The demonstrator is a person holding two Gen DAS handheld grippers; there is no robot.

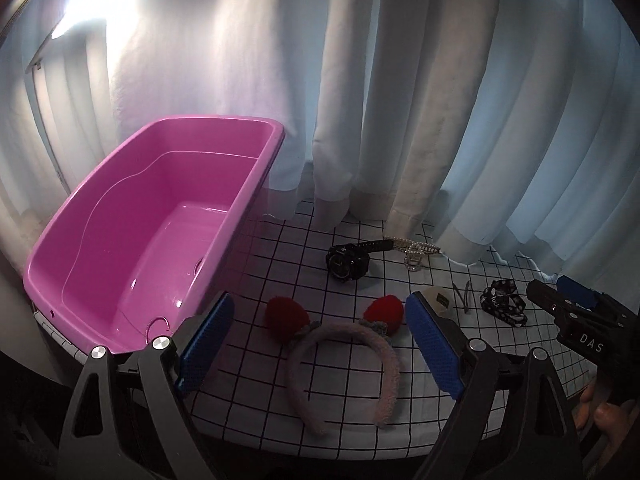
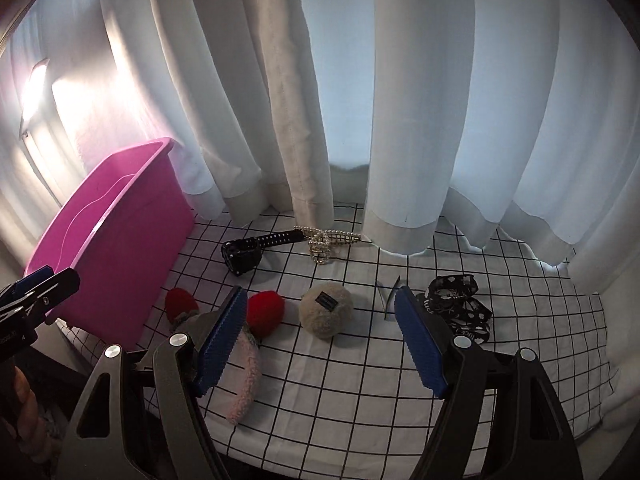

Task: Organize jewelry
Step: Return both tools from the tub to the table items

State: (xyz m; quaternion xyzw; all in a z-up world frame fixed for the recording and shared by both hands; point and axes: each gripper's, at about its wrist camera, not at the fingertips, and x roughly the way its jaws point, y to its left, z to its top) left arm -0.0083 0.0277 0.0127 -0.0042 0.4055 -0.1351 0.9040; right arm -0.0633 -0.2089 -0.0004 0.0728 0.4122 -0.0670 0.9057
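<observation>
- Both sets of jaws stand wide apart with nothing between the blue pads: the left gripper [image 1: 316, 344] hangs over the near edge of the bench, and the right gripper [image 2: 320, 340] hangs over the bench further right.
- Each gripper shows at the edge of the other's view, with fingers of the person's hand [image 1: 592, 408] wrapped round the right one's black handle.
- A white cloth with a black grid [image 2: 360, 380] covers the bench.
- Nearest lies a pink fluffy headband [image 1: 348, 376], its open ends toward the near edge and two red pompoms [image 1: 286, 316] on its far arc.
- Just right of the pompoms sits a round beige fluffy hair tie [image 2: 326, 310] with a small dark label.
- Right of that lie two thin metal hair clips [image 2: 390, 296], then a black ribbon with a white pattern [image 2: 456, 308], partly behind the right pad.
- A pink plastic tub [image 1: 160, 220] stands at the left of the bench, empty inside, close beside the headband.
- Further back, a black wristwatch [image 1: 348, 260] lies with its strap stretched to the right, the strap's end touching a pearl hair claw [image 2: 328, 242].
- Behind everything hang white curtains [image 2: 400, 100], their hems resting on the cloth just beyond the pearl claw.
</observation>
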